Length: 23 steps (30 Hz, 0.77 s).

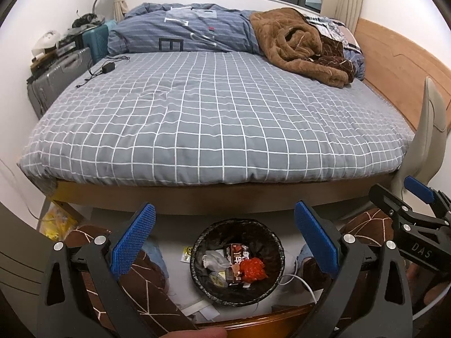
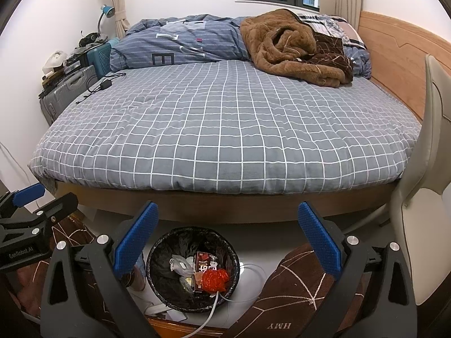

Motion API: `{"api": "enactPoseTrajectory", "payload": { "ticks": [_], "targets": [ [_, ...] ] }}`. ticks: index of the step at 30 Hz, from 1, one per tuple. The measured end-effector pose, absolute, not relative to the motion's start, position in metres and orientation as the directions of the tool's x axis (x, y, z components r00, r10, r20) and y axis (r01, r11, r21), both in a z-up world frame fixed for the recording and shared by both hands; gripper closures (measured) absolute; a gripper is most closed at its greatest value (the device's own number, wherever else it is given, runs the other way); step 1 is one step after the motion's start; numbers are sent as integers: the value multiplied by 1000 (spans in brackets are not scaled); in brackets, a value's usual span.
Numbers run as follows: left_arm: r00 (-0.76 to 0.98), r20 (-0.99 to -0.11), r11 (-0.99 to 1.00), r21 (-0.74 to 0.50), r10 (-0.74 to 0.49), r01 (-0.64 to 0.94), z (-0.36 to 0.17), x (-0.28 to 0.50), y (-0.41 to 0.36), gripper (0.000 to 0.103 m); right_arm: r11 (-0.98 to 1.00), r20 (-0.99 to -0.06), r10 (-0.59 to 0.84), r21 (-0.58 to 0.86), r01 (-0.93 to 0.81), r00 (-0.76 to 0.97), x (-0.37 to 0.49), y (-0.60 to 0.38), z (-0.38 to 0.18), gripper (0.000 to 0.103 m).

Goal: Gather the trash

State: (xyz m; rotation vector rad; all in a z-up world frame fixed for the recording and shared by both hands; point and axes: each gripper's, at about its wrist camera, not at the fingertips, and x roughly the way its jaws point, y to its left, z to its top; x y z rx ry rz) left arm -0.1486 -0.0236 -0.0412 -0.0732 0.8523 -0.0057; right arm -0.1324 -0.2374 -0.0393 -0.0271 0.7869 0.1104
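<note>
Both grippers wide open, holding nothing: left gripper (image 1: 224, 236), right gripper (image 2: 227, 236), both hovering above bin (image 1: 277, 246). Bin sits on floor in front of bed (image 1: 214, 112), already has trash in it: red wrapper (image 1: 252, 267), carton (image 1: 236, 259), white wad (image 1: 214, 259). Looks mostly done. Possibly left: small packet (image 1: 186, 253) on floor just beside bin, yellow bag (image 1: 56, 222) under bed corner, unclear if trash. Bed top shows only charger (image 1: 107, 68), blanket (image 1: 298, 42). White cable (image 2: 214, 307) drapes over bin rim, chair (image 2: 422, 197) at right, could snag
</note>
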Motion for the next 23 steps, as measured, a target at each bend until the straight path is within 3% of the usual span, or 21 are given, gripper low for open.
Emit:
{"api": "enactPoseTrajectory", "payload": {
  "ticks": [23],
  "targets": [
    [663,-746,996,-91,-62,-10,-40,-151,-24,6,994,-708,90,18,-109,701,-133,-236,-43,8]
  ]
}}
